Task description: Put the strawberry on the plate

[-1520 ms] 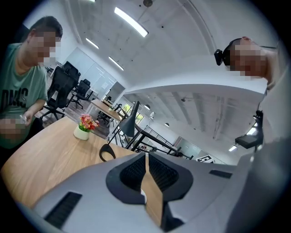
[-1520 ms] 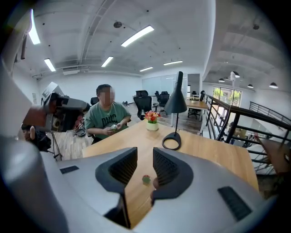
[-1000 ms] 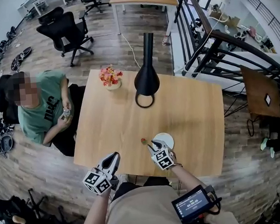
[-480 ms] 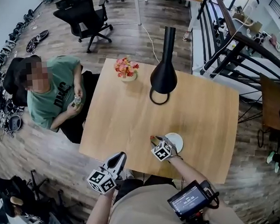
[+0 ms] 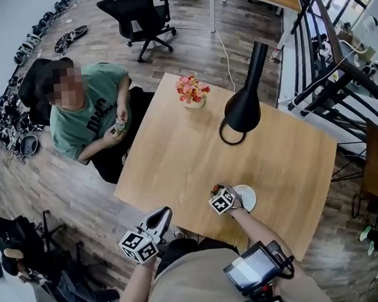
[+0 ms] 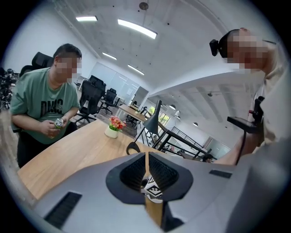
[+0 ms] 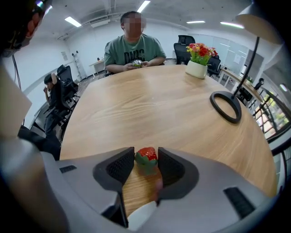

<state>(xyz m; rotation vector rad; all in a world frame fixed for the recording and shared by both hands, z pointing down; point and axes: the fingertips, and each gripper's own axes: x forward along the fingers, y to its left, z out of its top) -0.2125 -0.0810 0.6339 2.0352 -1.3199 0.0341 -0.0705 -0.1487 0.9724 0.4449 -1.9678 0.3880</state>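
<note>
Right gripper view alone shows the right tool, jaws just opened, loosely flanking the strawberry.

a small red strawberry with a green leafy cap on its near side rests on the wooden table, not on the plate. the round white plate lies flat just beside it, near the table's front edge.

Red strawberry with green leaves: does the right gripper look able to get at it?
Probably yes: the right gripper has just been opening its jaws, which straddle the red strawberry on the wooden table; nothing blocks it.
</note>
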